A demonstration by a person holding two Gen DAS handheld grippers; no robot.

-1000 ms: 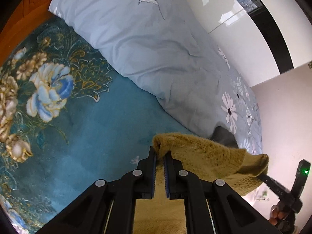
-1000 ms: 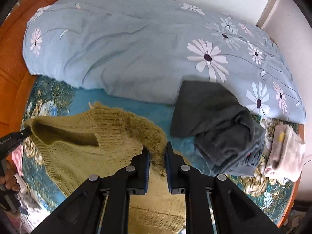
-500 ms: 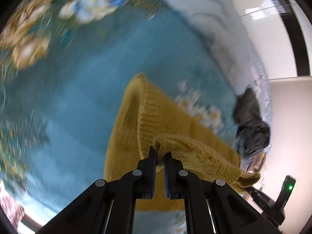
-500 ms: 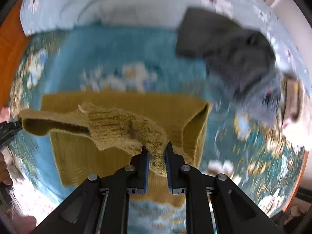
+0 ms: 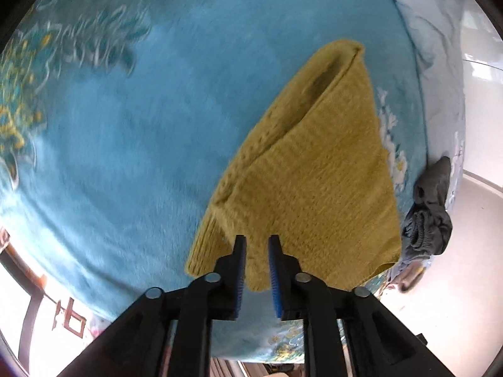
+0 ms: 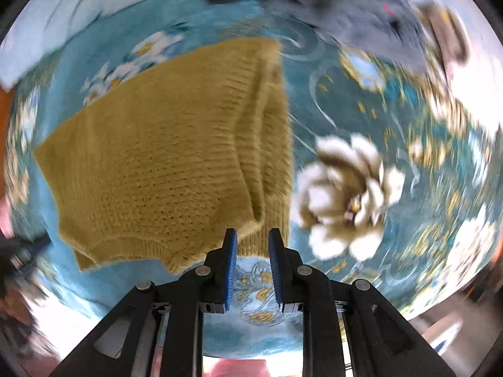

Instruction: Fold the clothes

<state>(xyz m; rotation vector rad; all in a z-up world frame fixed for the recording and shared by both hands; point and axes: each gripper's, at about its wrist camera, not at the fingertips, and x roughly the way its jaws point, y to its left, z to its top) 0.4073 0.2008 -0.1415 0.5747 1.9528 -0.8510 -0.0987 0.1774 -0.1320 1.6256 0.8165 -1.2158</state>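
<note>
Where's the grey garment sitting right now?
The grey garment lies bunched at the right edge of the left wrist view, on the teal blanket beside the folded mustard sweater, below the pale quilt.

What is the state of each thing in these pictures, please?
Yellow sweater: folded over, lying on the blue blanket.
Left hand-held gripper: jaws opening, sweater edge between them.
Right hand-held gripper: jaws opening, sweater edge at the tips.
Grey clothes: crumpled, unfolded.
Light blue duvet: rumpled.
</note>
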